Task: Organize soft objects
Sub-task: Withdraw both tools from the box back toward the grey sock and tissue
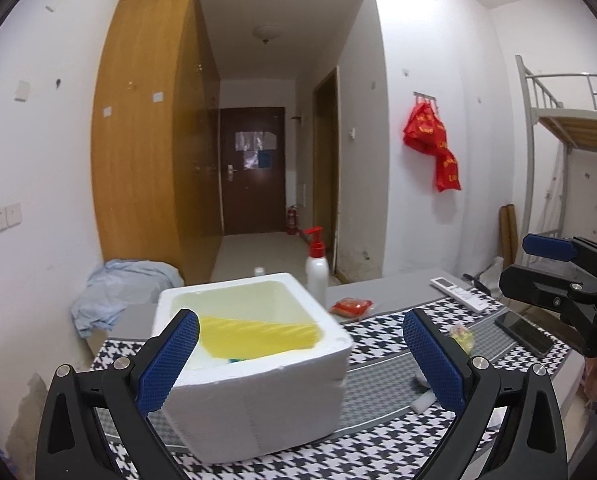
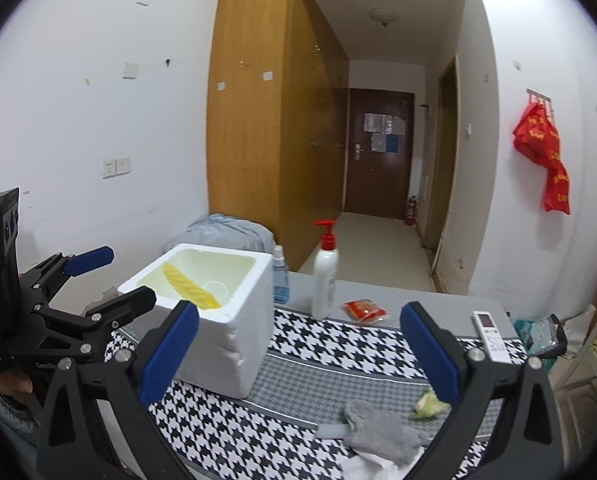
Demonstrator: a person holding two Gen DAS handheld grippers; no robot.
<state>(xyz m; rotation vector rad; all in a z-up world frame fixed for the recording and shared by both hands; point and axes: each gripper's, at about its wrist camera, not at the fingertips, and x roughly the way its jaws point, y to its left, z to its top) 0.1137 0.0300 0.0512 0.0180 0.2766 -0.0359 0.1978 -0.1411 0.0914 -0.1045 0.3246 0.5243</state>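
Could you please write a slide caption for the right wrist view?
Open right tongs hover over a grey cloth beside the white foam box.

- Even, bright indoor light; white walls slightly blown out.
- Strong fisheye bending and black corners.
- Corridor dimmer.
- Foam box (image 1: 254, 364) edges softly blurred.

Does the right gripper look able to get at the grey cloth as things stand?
Probably yes. The right gripper is wide open and empty, and the grey cloth lies uncovered on the mat between its fingers, the foam box off to one side.
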